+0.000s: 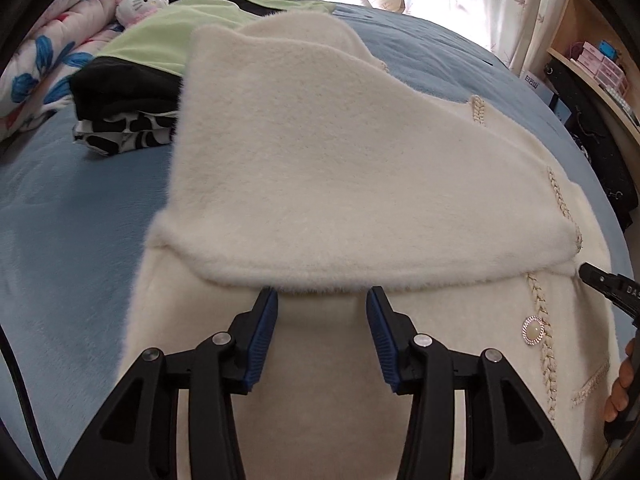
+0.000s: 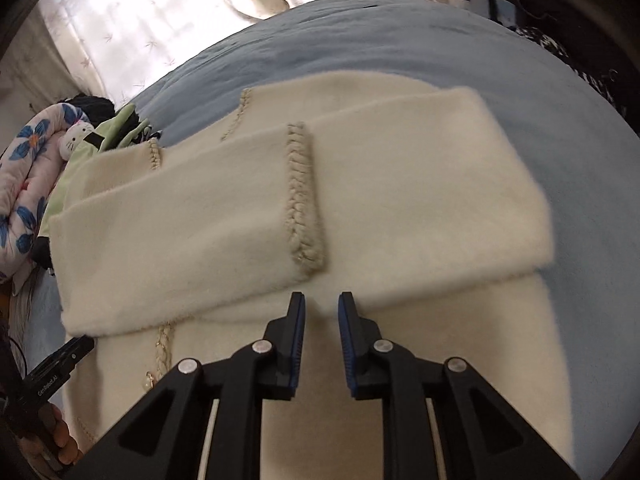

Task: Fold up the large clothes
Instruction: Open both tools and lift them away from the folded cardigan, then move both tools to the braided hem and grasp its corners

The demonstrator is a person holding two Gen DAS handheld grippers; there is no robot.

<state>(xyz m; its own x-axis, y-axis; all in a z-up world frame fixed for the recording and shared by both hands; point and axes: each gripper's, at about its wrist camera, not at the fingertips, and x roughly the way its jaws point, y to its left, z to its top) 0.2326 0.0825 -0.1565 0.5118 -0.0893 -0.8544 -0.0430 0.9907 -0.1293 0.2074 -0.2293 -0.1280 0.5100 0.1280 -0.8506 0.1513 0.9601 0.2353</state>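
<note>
Coat button shows only in left wrist view.

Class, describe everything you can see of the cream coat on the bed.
The cream coat looks like thick, fuzzy plush. It lies flat on the blue bedspread, its sleeves folded across the body. Braided trim edges a cuff and the front, beside a round pearly button. Its far left edge overlaps a stack of folded clothes. Both open grippers hover near it without gripping.

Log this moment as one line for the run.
coat: sleeves folded across, on bed | left tool: open, empty, at fold edge | right tool: open, empty
</note>
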